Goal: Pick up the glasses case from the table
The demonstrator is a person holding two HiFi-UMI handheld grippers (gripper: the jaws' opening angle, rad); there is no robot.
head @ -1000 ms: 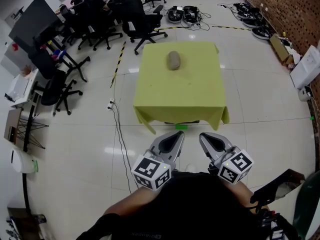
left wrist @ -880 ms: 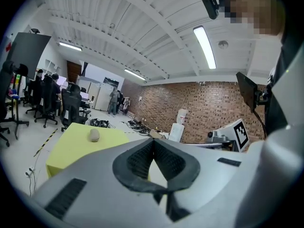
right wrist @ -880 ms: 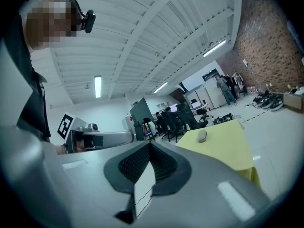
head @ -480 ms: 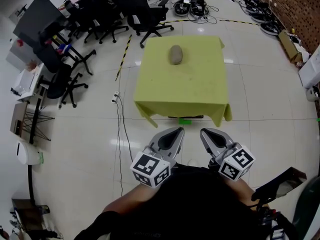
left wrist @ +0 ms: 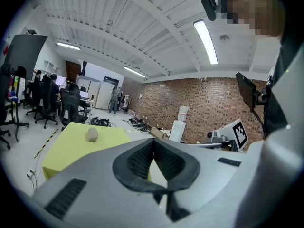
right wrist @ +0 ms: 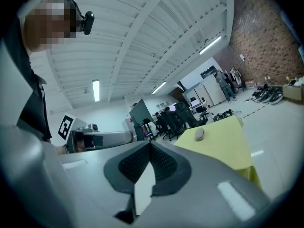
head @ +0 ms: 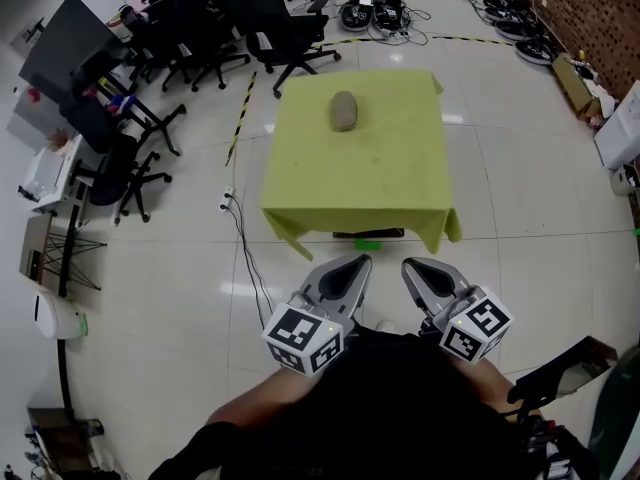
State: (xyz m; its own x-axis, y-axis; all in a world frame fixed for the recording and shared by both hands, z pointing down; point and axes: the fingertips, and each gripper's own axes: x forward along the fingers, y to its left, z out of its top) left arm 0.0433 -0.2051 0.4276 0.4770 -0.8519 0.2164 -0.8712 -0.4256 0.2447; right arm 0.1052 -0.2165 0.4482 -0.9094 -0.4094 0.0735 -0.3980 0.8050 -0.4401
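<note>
**Both grippers clenched and empty, case lying on the table**

The grey oval glasses case point(head: 344, 111) lies on the square table draped in yellow-green cloth point(head: 400, 178), toward its far left part. The left gripper point(head: 357, 262) and right gripper point(head: 411, 265) hang side by side close to the person's dark-clad torso point(head: 390, 408). Both are over the glossy white tiled floor point(head: 170, 298), short of the table's near edge and well apart from the case. On each, the jaws are pressed together at the tips with nothing between them. Black office chairs point(head: 285, 30) cluster beyond the table's far left corner.
</note>
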